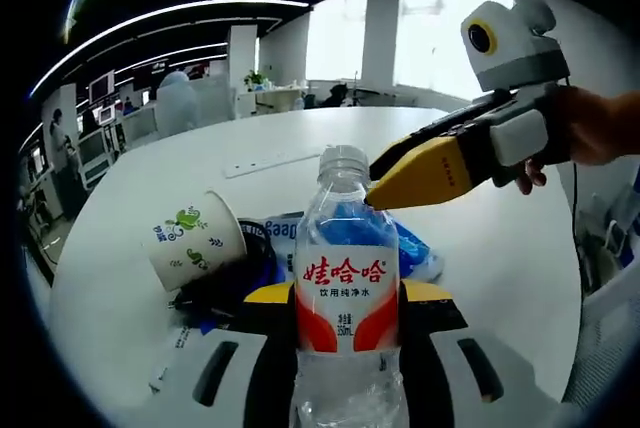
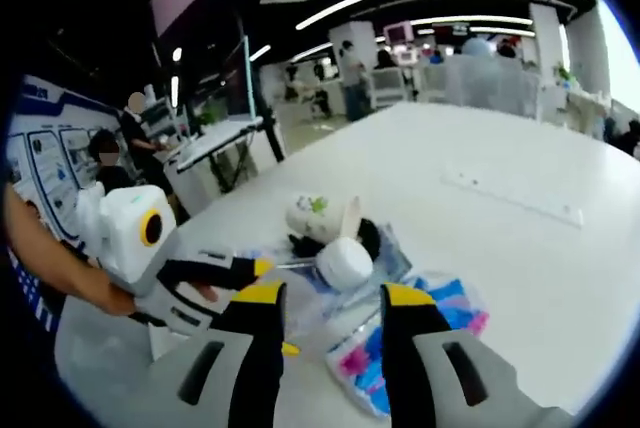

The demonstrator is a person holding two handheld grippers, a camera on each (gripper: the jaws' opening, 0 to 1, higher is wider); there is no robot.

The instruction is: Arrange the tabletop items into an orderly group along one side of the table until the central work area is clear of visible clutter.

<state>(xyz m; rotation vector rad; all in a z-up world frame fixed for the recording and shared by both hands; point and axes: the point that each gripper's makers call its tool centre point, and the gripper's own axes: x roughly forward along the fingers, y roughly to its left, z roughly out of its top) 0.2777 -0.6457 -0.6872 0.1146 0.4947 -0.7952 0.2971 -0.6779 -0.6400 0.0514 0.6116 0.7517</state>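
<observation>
A clear water bottle [image 1: 345, 288] with a red-and-white label and a white cap stands upright between the yellow pads of my left gripper [image 1: 348, 296], which is shut on it. From above, the bottle's cap [image 2: 345, 263] lies just ahead of my right gripper [image 2: 335, 298], which is open with nothing between its jaws. My right gripper [image 1: 375, 191] reaches in from the right, its yellow tip close to the bottle's neck. My left gripper [image 2: 270, 303] comes in from the left. A paper cup [image 1: 195, 238] [image 2: 315, 213] lies on its side left of the bottle.
A blue packet [image 1: 415, 248] [image 2: 400, 353] and a dark item [image 1: 235, 273] lie on the white table [image 1: 300, 138] behind the bottle. A white power strip [image 1: 270, 161] [image 2: 510, 198] lies farther back. A person's hand [image 1: 600, 128] holds the right gripper. Office desks stand beyond.
</observation>
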